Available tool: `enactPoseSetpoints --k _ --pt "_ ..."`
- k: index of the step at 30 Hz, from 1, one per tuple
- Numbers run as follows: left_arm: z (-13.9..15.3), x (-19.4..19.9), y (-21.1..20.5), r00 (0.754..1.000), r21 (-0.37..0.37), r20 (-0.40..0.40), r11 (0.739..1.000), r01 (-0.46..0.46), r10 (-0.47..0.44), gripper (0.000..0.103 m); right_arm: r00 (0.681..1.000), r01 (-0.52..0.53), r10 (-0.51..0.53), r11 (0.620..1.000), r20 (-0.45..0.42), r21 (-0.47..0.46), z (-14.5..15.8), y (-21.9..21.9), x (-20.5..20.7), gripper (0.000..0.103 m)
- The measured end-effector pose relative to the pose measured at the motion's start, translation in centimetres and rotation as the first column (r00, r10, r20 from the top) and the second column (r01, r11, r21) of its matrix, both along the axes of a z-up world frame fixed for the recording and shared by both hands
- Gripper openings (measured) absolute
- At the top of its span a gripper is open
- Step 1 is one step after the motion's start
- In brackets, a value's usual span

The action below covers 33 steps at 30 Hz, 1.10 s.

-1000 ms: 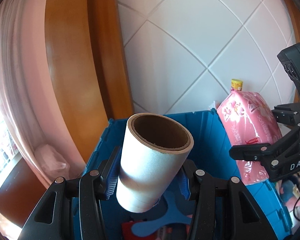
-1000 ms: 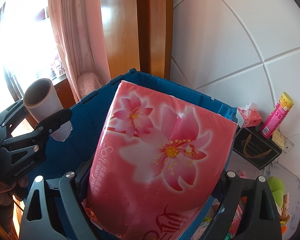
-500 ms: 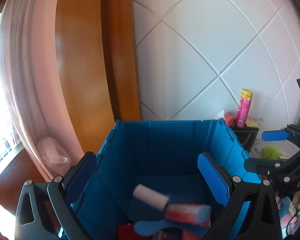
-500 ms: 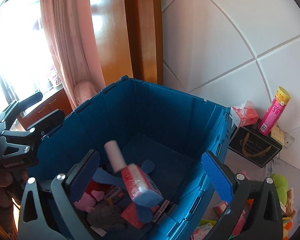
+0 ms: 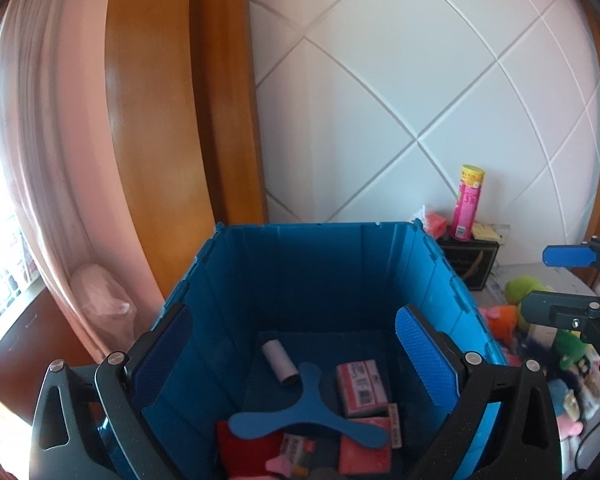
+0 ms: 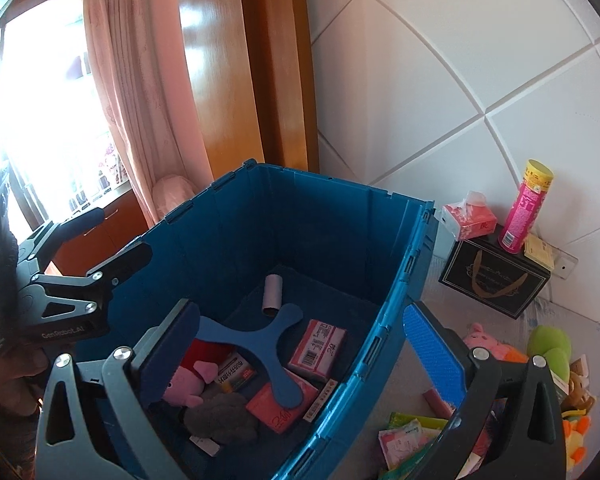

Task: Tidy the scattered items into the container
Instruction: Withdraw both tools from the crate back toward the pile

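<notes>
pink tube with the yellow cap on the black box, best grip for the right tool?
Grip the pink tube across its mid-body, below the yellow cap, coming in level from the front. It stands nearly upright on the black box with the wall close behind, so a side-on pinch probably fits better than a top-down one. The right tool is open and empty.

A pink curtain (image 6: 140,92) is hanging at far left beside a wooden door frame (image 6: 268,60); a white tiled wall (image 6: 460,80) is filling the right.
</notes>
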State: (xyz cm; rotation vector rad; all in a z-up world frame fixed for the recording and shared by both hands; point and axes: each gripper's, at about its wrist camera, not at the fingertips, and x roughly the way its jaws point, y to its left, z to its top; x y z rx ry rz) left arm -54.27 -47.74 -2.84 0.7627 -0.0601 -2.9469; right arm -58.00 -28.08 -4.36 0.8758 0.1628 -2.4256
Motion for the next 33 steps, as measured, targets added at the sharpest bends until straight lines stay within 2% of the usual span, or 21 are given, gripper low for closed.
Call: enactPoseSetpoints --k 7,13,25,33 --pt "1.3 3.4 4.9 1.0 -0.009 -0.002 1.0 -0.005 0.005 0.103 0.998 0.061 -0.061 0.997 -0.015 -0.038 2.1 5.6 4.7 0.103" --pt "2.0 6.9 11.5 1.0 -0.065 0.024 0.998 -0.001 0.003 0.103 0.99 0.143 -0.144 0.988 -0.012 -0.06 3.4 12.0 8.9 0.103" --pt "3.9 16.3 24.7 0.999 -0.057 0.041 0.998 0.013 -0.011 0.103 0.972 0.234 -0.236 0.97 -0.02 -0.066 3.9 26.8 19.8 0.103" --pt "5.3 22.6 30.3 0.999 -0.06 0.042 0.998 -0.025 0.028 0.103 0.966 0.257 -0.259 0.964 -0.023 -0.063 3.8 33.0 26.1 0.103"
